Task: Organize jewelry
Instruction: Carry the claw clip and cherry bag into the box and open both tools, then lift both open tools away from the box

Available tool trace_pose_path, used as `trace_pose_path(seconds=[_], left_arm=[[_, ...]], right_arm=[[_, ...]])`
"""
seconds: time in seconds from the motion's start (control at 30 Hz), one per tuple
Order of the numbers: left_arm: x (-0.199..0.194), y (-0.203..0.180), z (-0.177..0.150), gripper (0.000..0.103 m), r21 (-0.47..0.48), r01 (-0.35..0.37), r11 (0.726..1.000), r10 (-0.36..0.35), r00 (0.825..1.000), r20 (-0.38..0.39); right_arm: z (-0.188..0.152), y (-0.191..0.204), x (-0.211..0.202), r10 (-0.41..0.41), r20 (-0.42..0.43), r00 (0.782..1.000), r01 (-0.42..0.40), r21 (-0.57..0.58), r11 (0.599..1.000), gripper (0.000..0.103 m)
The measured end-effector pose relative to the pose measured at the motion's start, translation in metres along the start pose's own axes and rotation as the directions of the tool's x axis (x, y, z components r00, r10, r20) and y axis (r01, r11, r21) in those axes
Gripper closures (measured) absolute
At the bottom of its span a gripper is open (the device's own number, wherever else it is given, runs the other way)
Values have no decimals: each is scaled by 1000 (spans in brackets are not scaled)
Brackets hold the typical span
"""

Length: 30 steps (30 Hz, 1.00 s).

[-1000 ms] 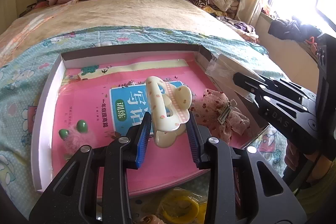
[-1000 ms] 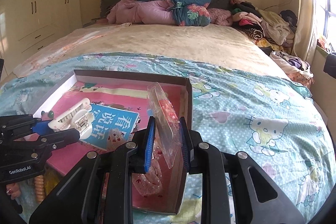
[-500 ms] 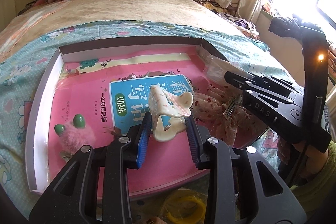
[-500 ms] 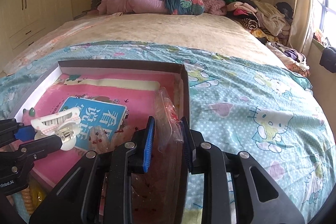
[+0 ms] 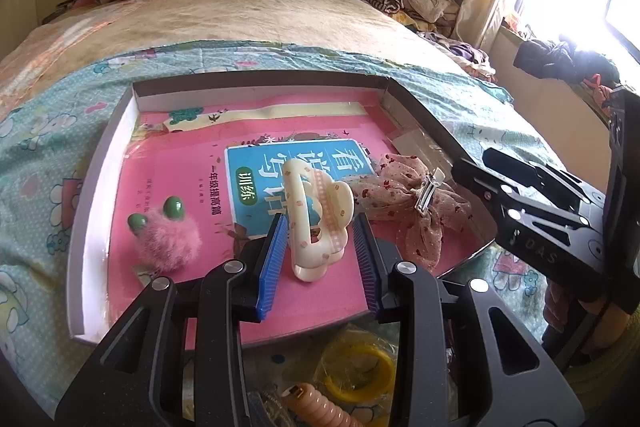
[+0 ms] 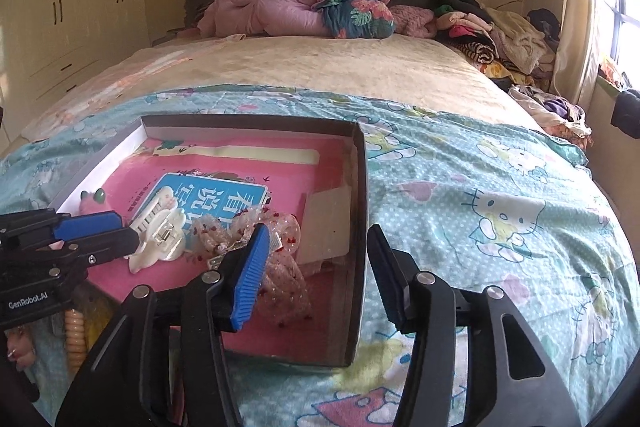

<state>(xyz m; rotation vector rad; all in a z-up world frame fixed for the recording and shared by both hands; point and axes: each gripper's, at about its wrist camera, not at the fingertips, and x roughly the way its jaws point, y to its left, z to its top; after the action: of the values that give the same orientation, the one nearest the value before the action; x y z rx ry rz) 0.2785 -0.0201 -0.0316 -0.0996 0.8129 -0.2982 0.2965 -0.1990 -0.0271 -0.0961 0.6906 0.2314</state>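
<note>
A shallow cardboard box lies on the bed with a pink book as its floor. A cream claw hair clip rests in it between the open fingers of my left gripper, untouched by either pad; it also shows in the right wrist view. A floral fabric bow clip lies to its right, and a pink fluffy clip with green eyes to its left. A clear plastic bag lies flat by the box's right wall. My right gripper is open and empty above that wall.
Outside the box's near edge lie a yellow ring and a peach spiral hair tie. The Hello Kitty bedspread stretches to the right. Folded quilts and piled clothes sit at the bed's far end.
My left gripper lowered the cream clip into the box and opened, letting it go. My right gripper opened and released the plastic bag, which now lies in the box.
</note>
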Motion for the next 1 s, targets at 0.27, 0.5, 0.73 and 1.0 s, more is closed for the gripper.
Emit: trace_pose_path(seconds=[0.27, 0.5, 0.73, 1.0], left_arm=[[-20, -2, -5, 68, -19, -4, 1000, 4, 1000, 31], [-36, -5, -15, 52, -29, -10, 1000, 12, 998, 55], [-57, -3, -24, 39, -48, -14, 999, 18, 996, 83], [-77, -4, -33, 22, -28, -37, 999, 40, 993, 107]], right_arm=[[-16, 1, -27, -3, 21, 1000, 3, -12, 1000, 42], [-29, 1, -52, 3, 45, 999, -3, -10, 1000, 30], [-38, 0, -73, 7, 63, 998, -8, 1, 1000, 23], [-48, 3, -89, 12, 74, 997, -12, -3, 1000, 23]])
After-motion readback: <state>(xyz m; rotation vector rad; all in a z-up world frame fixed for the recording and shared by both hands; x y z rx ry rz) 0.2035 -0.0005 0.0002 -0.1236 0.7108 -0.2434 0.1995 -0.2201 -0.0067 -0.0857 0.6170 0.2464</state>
